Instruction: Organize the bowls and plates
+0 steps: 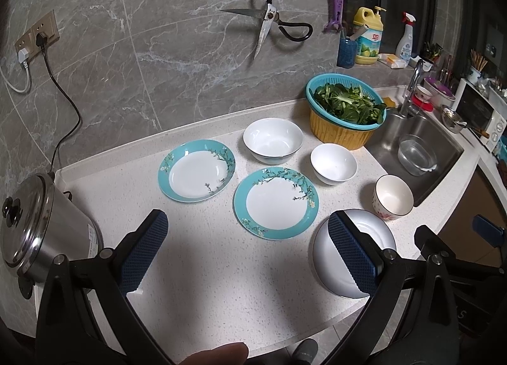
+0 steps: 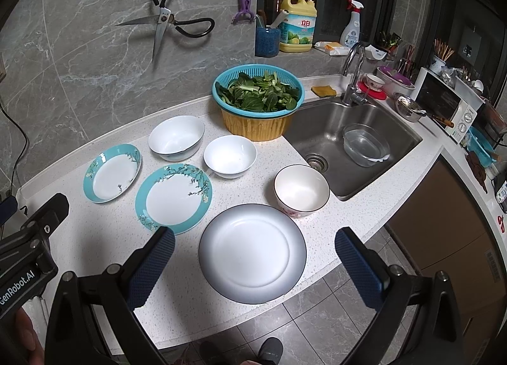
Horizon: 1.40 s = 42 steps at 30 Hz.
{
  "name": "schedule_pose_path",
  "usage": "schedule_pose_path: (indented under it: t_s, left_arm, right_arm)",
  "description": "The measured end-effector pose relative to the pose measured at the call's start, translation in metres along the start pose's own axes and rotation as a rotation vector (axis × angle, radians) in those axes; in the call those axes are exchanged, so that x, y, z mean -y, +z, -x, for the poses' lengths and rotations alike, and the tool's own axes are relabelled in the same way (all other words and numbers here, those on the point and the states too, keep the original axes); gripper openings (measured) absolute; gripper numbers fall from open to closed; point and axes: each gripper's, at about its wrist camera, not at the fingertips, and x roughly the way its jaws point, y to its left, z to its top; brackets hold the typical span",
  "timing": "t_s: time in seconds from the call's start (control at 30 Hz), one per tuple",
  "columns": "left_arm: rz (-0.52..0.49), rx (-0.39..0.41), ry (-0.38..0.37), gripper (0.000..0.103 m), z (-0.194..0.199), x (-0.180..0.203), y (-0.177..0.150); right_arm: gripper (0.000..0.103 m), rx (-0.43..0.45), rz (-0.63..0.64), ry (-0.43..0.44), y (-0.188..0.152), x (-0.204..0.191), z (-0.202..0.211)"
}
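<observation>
Two teal-rimmed plates lie on the white counter: a left teal plate [image 1: 196,170] [image 2: 112,173] and a nearer teal plate [image 1: 275,203] [image 2: 173,198]. Behind them stand a large white bowl [image 1: 273,141] [image 2: 176,138] and a small white bowl [image 1: 333,164] [image 2: 230,156]. A pink-flowered bowl [image 1: 394,196] [image 2: 301,190] sits by the sink. A grey-rimmed white plate [image 1: 374,232] [image 2: 252,252] lies at the counter's front edge. My left gripper [image 1: 247,225] hovers open above the counter. My right gripper [image 2: 255,243] is open, straddling the grey-rimmed plate from above.
A teal colander of greens [image 1: 347,105] [image 2: 259,89] on a yellow basin stands beside the steel sink [image 1: 412,143] [image 2: 355,140], which holds a glass bowl. A steel pot [image 1: 35,229] sits at far left. Scissors [image 1: 269,21] hang on the wall.
</observation>
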Motion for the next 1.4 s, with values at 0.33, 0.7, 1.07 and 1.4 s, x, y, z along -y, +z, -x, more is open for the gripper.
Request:
schedule_pose_path:
  t_s: [0.33, 0.7, 1.07, 1.4]
  left_arm:
    - [-0.001, -0.002, -0.003, 0.103, 0.004, 0.002, -0.006]
    - [0.000, -0.002, -0.006, 0.103, 0.015, 0.000, -0.020]
    - [0.001, -0.004, -0.010, 0.103, 0.014, 0.001, -0.019]
    - [-0.016, -0.038, -0.042, 0.103, -0.005, -0.001, -0.025]
  right_arm:
    - [0.103, 0.001, -0.001, -0.001, -0.002, 0.001, 0.000]
    - [0.103, 0.001, 0.000, -0.001, -0.002, 0.000, -0.001]
    - [0.103, 0.001, -0.001, -0.005, -0.003, 0.000, 0.000]
    - [0.103, -0.013, -0.023, -0.030, -0.007, -0.001, -0.003]
